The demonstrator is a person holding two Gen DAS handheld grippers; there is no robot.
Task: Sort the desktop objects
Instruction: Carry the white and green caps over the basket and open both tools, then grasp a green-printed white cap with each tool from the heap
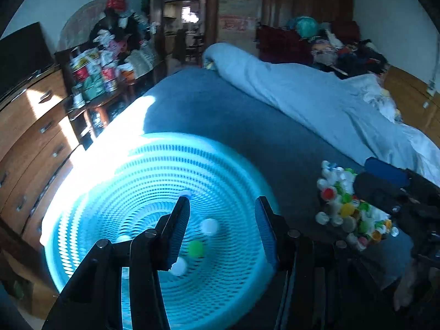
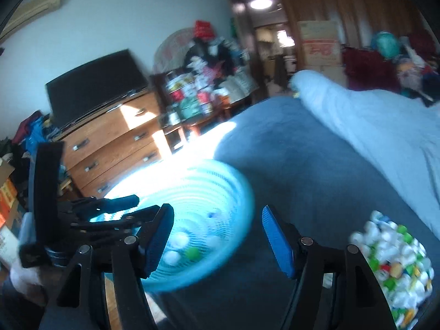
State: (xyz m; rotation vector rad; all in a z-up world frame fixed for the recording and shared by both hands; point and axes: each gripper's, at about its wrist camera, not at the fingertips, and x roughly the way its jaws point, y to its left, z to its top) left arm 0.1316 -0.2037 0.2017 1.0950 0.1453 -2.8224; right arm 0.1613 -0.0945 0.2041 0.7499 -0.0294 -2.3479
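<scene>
While both claws hang over the bed, the left gripper point(image 1: 222, 202) sits right above the turquoise basket point(image 1: 115, 192), jaws spread wide, nothing between the blue pads point(image 1: 264, 225). Down in that basket: a green cap point(image 1: 195, 248) and a few white caps point(image 1: 209, 226) scattered on the perforated floor, all a bit blurred. Over to the right, the right gripper point(image 2: 218, 235) is just as wide open and just as empty, hanging above the dark blue bedspread point(image 2: 302, 165) between basket and pile. And there's the pile of bottle caps point(image 2: 393, 261), mostly white with green, yellow and red mixed in, lying on the bedspread at the right, apart from the basket. From the right wrist view the left gripper point(image 2: 121, 206) shows at the basket's left rim. Further back, a pale blue duvet point(image 1: 316, 96) is bunched along the bed's far side. Beyond the bed, a wooden dresser point(image 2: 115, 137) carries a dark TV point(image 2: 96, 85), with a cluttered shelf point(image 2: 198, 93) beside it.
</scene>
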